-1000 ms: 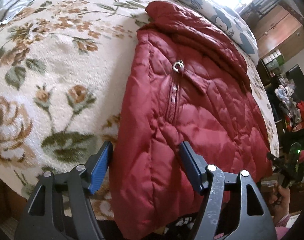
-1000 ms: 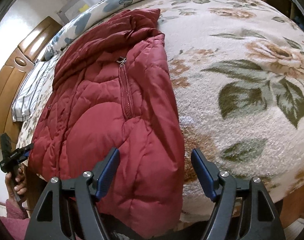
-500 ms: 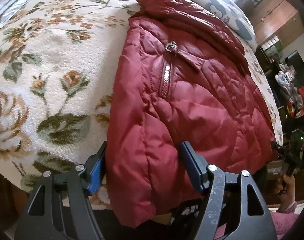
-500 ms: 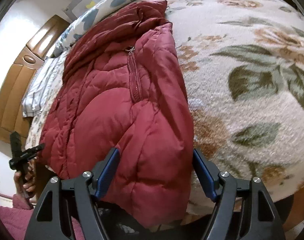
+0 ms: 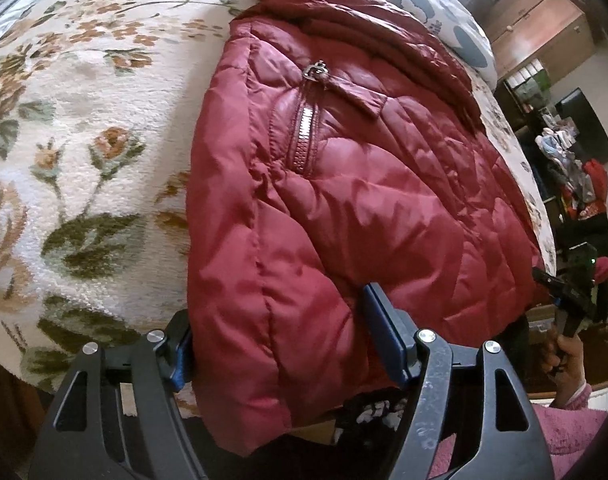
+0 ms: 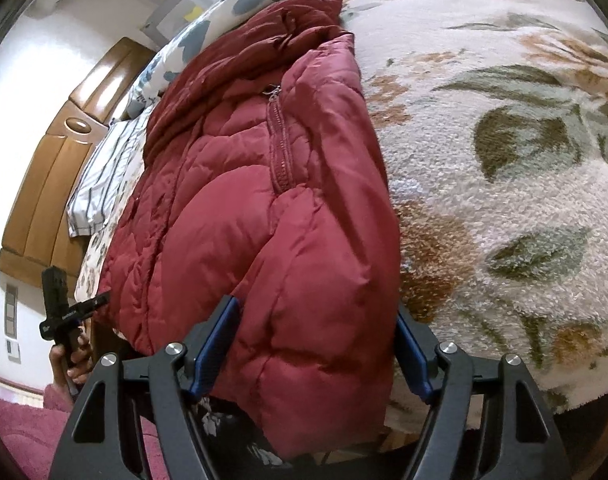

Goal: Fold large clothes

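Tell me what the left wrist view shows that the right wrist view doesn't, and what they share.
Only the left wrist view: wooden cabinets, cluttered shelves, and the jacket's left-hand corner between the left gripper pads.

Only the right wrist view: a wooden headboard, a striped pillow, and the jacket's right-hand corner between the right gripper pads.

Both: the red puffer jacket with a zipped pocket, lying on the floral blanket, its near hem overhanging the bed edge, and a blue-patterned pillow beyond its collar.
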A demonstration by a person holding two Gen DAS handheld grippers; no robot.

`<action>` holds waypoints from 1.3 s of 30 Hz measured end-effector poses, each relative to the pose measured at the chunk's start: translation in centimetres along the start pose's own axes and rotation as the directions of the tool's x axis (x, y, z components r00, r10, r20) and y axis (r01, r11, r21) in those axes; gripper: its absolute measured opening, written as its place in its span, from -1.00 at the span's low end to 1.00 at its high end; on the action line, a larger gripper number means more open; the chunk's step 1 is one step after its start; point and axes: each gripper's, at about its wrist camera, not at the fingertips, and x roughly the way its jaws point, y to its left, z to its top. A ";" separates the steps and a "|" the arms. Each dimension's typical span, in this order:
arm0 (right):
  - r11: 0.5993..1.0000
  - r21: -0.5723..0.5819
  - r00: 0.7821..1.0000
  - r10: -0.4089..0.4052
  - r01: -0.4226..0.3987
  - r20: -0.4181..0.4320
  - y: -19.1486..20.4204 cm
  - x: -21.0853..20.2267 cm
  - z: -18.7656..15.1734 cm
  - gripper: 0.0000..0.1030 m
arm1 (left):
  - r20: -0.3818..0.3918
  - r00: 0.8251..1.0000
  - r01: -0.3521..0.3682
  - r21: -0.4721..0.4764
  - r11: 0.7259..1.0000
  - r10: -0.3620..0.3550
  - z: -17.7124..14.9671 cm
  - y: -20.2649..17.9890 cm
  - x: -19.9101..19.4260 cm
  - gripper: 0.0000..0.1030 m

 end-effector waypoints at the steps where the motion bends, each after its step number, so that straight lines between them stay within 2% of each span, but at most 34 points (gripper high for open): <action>1: 1.000 -0.006 1.000 -0.003 0.003 0.002 0.1 0.0 -0.1 0.38 | 0.001 1.000 0.002 0.005 1.000 -0.002 0.0 -0.1 0.0 0.38; 3: 1.000 -0.012 1.000 -0.007 0.007 0.005 0.3 0.2 0.0 0.29 | 0.002 1.000 0.005 0.016 1.000 -0.005 0.0 -0.2 0.0 0.32; 5: 1.000 -0.017 1.000 -0.005 0.005 0.009 0.4 0.2 -0.1 0.21 | 0.005 1.000 0.014 0.026 1.000 -0.014 0.0 -0.4 0.0 0.11; 7: 1.000 -0.028 1.000 -0.003 0.003 0.016 0.5 0.1 -0.1 0.06 | 0.009 1.000 0.024 0.035 0.999 -0.024 0.0 -0.7 -0.1 -0.26; 9: 0.999 -0.040 1.000 0.008 -0.007 0.024 0.8 -0.1 -0.1 -0.17 | 0.019 0.999 0.030 0.044 0.999 -0.031 0.1 -1.0 -0.3 -0.45; 12: 0.998 -0.059 0.999 0.018 -0.015 0.037 1.4 -0.4 0.1 -0.33 | 0.031 0.999 0.023 0.056 0.998 -0.025 0.4 -1.5 -0.7 -0.59; 20: 0.995 -0.078 0.994 0.071 -0.065 0.081 2.4 -1.7 1.0 -0.44 | 0.089 0.995 0.048 0.066 0.997 -0.054 1.2 -2.1 -2.9 -0.67; 25: 0.990 -0.088 0.981 0.123 -0.111 0.152 3.2 -3.3 2.1 -0.47 | 0.153 0.985 0.074 0.077 0.994 -0.085 2.2 -2.8 -4.7 -0.69; 32: 0.985 -0.129 0.960 0.145 -0.116 0.240 4.8 -4.6 4.4 -0.48 | 0.288 0.951 0.091 0.085 0.992 -0.112 4.7 -3.9 -7.6 -0.69; 36: 0.986 -0.116 0.945 0.148 -0.119 0.291 5.1 -4.9 6.2 -0.48 | 0.347 0.930 0.104 0.073 0.992 -0.123 6.7 -4.2 -8.3 -0.69; 39: 0.985 -0.124 0.931 0.152 -0.116 0.333 5.5 -5.4 7.5 -0.48 | 0.373 0.921 0.095 0.069 0.993 -0.114 8.1 -4.5 -8.6 -0.70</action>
